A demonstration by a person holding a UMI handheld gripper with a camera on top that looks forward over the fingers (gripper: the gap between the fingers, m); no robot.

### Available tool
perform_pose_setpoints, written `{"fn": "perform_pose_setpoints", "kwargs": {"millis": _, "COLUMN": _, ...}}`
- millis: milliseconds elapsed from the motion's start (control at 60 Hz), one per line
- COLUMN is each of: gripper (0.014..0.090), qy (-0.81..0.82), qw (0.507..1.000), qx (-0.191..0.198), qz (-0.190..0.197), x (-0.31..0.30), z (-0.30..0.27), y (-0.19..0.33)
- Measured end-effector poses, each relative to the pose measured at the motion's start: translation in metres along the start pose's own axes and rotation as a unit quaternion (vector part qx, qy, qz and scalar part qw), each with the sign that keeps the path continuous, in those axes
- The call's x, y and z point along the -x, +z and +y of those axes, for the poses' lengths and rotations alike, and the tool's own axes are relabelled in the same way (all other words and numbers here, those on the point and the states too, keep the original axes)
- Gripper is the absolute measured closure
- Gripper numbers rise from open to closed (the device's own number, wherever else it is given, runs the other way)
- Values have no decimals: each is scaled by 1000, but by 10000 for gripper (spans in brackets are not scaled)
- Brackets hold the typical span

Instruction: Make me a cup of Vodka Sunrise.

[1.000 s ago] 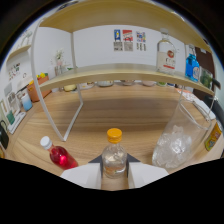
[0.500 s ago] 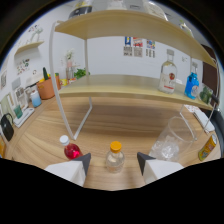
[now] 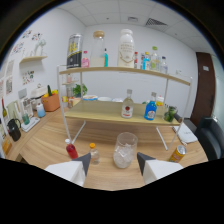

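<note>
While the tool (image 3: 113, 159) hangs above the desk (image 3: 150, 175) with its 2 fingers spread apart and nothing between them, the things for the drink stand below it in the lower middle of the frame. The clear glass (image 3: 124, 149) with what looks like ice is near the centre; just to its left is the small bottle with the orange cap (image 3: 93, 152), and further left the small red bottle (image 3: 71, 150). On the shelf (image 3: 115, 111) behind, in the middle of the frame, stands a clear bottle with a red label (image 3: 128, 105), maybe the vodka, and beside it a blue bottle (image 3: 150, 108). I judge that the small bottles are light and stiff, but smooth and round, so they can slip or turn; the best hold is across the body under the cap. The glass seems fragile and heavier with ice, so it is better to leave it standing and pour into it.
</note>
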Motion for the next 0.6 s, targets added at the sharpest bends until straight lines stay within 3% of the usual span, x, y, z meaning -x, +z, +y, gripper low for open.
{"fn": "perform_pose_setpoints", "kwargs": {"millis": 150, "gripper": 182, "qy": 8, "qw": 1000, "qx": -15, "qz": 20, "x": -40, "z": -30, "y": -20}}
{"fn": "perform_pose_setpoints", "kwargs": {"millis": 300, "gripper": 182, "qy": 36, "qw": 997, "qx": -55, "qz": 37, "x": -79, "z": -96, "y": -24}}
{"fn": "perform_pose_setpoints", "kwargs": {"millis": 600, "gripper": 189, "qy": 41, "qw": 989, "qx": -137, "qz": 40, "x": -127, "z": -231, "y": 20}}
